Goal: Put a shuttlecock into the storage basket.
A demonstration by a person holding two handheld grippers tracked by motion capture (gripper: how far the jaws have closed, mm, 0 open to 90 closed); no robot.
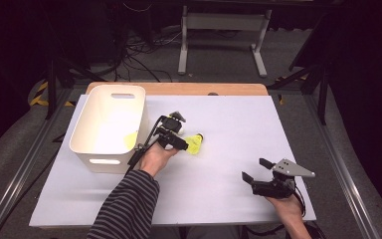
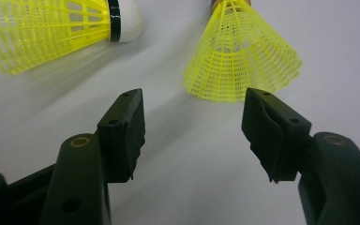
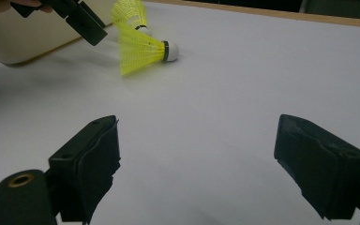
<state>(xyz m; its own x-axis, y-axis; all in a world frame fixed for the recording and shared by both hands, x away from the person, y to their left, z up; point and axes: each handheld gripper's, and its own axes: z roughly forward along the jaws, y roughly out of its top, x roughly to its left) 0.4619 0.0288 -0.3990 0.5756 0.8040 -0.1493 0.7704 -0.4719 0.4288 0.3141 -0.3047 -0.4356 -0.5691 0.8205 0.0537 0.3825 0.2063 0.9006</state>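
Two yellow plastic shuttlecocks lie on the white table top (image 1: 229,199). In the left gripper view one shuttlecock (image 2: 241,61) points its skirt at me just beyond the jaw tips. The other shuttlecock (image 2: 51,28) lies on its side at the upper left, white cork to the right. My left gripper (image 2: 192,103) is open, with bare table between its jaws. From above, the left gripper (image 1: 183,134) sits right beside the yellow pair (image 1: 195,144). My right gripper (image 1: 254,168) rests open near the front right, holding nothing; its own view shows the right gripper (image 3: 197,124) facing the shuttlecocks (image 3: 140,49).
A white plastic bin (image 1: 107,159) with cut-out handles stands at the table's left, close to the left hand; something yellow (image 1: 131,140) lies inside it. A striped sleeve (image 1: 127,209) comes in from the front edge. Cables and metal stand legs lie on the floor beyond the table.
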